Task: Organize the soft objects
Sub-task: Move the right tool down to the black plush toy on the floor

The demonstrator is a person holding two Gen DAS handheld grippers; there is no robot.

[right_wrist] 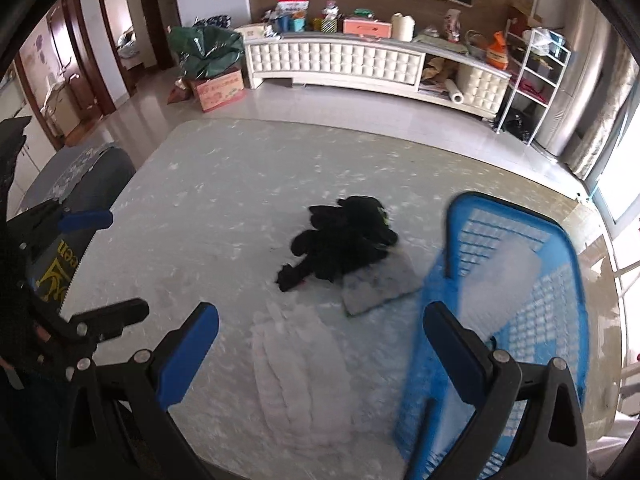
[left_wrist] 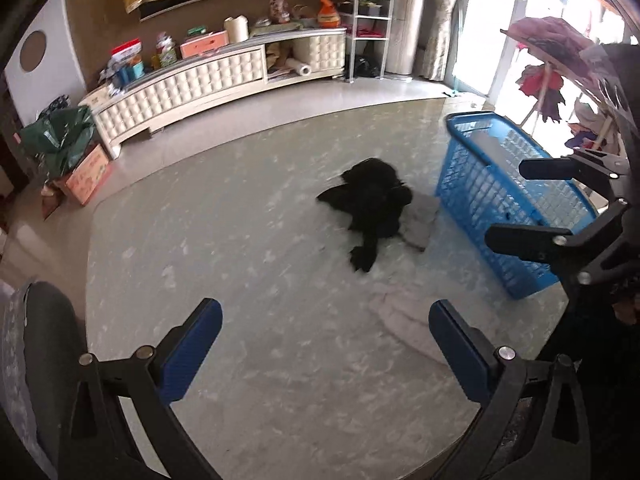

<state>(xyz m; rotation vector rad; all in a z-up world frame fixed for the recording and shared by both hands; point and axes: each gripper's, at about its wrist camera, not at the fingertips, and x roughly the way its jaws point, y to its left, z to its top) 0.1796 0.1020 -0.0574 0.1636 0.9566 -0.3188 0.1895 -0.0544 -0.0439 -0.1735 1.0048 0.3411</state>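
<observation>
**Both grippers empty above the counter, soft things not yet in the basket**

The left hand-held gripper (left_wrist: pixel 325 338) hovers over the marbled counter (left_wrist: pixel 240 260) with its blue-padded fingers spread wide and nothing between them. The right hand-held gripper (right_wrist: pixel 321 342) is the same: fingers apart, empty, poised over the counter's near part.

The blue basket (right_wrist: pixel 520 280) is the landmark. Just beside its left wall lies a folded grey cloth (right_wrist: pixel 378 286), and a black crumpled garment (right_wrist: pixel 344 242) lies partly on top of that cloth, spreading away from the basket. Nearer the camera than both, left of the basket's near corner, sits a white ribbed cloth (right_wrist: pixel 298 376), almost the same tone as the counter. Inside the basket a pale flat piece (right_wrist: pixel 508 280) seems to rest already; blur makes it hard to say what it is.

Risks, as I judge them: the white cloth blends into the surface, so a pinch could close on too little fabric, or miss it. The black garment overlaps the grey cloth, so lifting one may drag the other and undo its fold. The basket looks light and stands near the counter's right edge; a gripper knocking its wall could shove or tip it. The two grippers are close together and could collide.
</observation>
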